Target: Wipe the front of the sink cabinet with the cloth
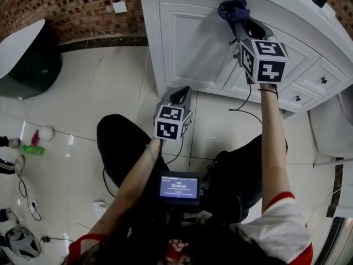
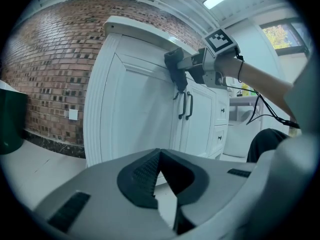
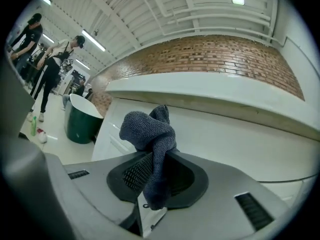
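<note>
The white sink cabinet fills the upper head view, with panelled doors and small drawers. My right gripper is shut on a dark blue-grey cloth, whose bunched end presses against the top of the left door, just under the counter lip. In the left gripper view the cloth and right gripper show against the cabinet above the two door handles. My left gripper hangs low near the cabinet's left base, shut and empty, its tips meeting.
A dark green tub with a white rim stands at the left against the brick wall. A green bottle and a white ball lie on the floor. Cables trail from both grippers. People stand in the distance. A white toilet is at the right.
</note>
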Demonstrator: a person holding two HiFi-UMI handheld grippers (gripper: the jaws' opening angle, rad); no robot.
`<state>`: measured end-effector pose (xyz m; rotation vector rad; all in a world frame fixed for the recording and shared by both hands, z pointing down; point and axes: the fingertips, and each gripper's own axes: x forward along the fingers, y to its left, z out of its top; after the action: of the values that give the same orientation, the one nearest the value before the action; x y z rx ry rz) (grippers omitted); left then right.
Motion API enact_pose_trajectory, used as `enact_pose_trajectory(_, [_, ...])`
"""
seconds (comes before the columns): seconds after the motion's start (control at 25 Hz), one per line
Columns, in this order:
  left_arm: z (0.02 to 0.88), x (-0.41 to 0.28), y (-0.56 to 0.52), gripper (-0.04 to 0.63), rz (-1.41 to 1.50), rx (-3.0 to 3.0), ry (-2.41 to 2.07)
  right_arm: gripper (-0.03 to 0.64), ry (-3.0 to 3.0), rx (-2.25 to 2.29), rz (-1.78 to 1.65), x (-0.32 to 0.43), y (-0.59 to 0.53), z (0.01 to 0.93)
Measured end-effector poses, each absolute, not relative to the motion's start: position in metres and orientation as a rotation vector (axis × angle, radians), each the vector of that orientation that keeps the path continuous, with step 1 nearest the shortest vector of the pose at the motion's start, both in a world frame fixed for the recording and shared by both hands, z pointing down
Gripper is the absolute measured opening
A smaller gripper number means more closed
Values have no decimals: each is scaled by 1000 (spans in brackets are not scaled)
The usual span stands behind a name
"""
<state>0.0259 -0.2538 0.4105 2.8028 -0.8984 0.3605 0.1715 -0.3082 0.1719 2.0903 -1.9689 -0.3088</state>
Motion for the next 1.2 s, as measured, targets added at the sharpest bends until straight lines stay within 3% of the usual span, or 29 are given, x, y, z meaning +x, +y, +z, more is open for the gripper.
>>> enact_pose_trajectory(0.52, [410, 22, -255, 32, 359, 2795, -914, 87, -1914, 2010, -166, 164, -318, 248])
enact_pose_trajectory(1.2, [429, 15, -264, 32, 384, 2758, -918, 87, -1801, 1737, 329, 136, -330, 514])
